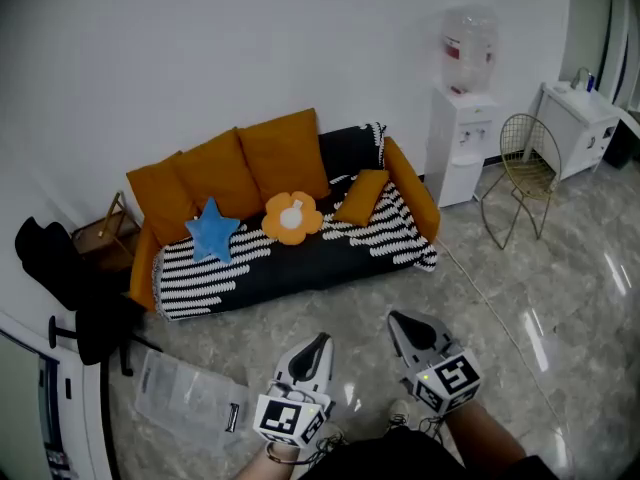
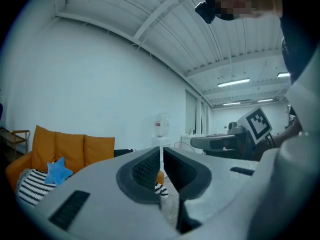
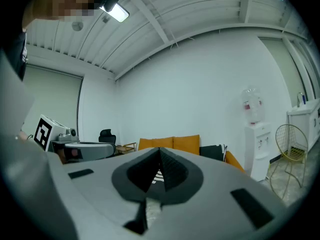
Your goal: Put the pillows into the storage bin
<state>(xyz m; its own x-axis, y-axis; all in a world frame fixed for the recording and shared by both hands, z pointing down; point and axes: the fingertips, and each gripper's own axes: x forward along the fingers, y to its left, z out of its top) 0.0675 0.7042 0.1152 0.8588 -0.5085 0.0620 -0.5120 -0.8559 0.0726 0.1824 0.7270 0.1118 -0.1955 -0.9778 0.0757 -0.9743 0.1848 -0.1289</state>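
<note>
At the far left, a black office chair (image 1: pixel 62 268) and a small wooden side table (image 1: pixel 103 230) crowd the end of the sofa. A crinkled clear plastic bag (image 1: pixel 188 396) lies flat on the floor (image 1: pixel 570 318), near our left gripper (image 1: pixel 318 341). The fingers of that gripper are pressed together with nothing between them, and their dark ribbed pads meet in a thin seam.

Ahead of us the orange sofa (image 1: pixel 414 196) stands with its back to the white wall. A black throw (image 1: pixel 300 260) with white dashed stripes covers the seat and hangs over the front edge. Three plump orange back cushions (image 1: pixel 250 163) line the rear.

The pillows all sit on the seat. A blue star pillow (image 1: pixel 212 230) is toward the left, and a round orange flower pillow (image 1: pixel 291 218) with a pale centre sits just beside it. A slim orange rectangular pillow (image 1: pixel 361 196) leans near the right arm.

Between the sofa front and our grippers the glossy, stone-patterned floor gives us room to move. Our right gripper (image 1: pixel 394 318) also has its fingers closed on nothing.

Further right stand a white water dispenser (image 1: pixel 460 143) with a clear bottle on top and a gold wire chair (image 1: pixel 527 158) on thin legs. A white cabinet (image 1: pixel 580 123) stands near the view's right edge, and a wide stretch of floor lies in front of these three.
</note>
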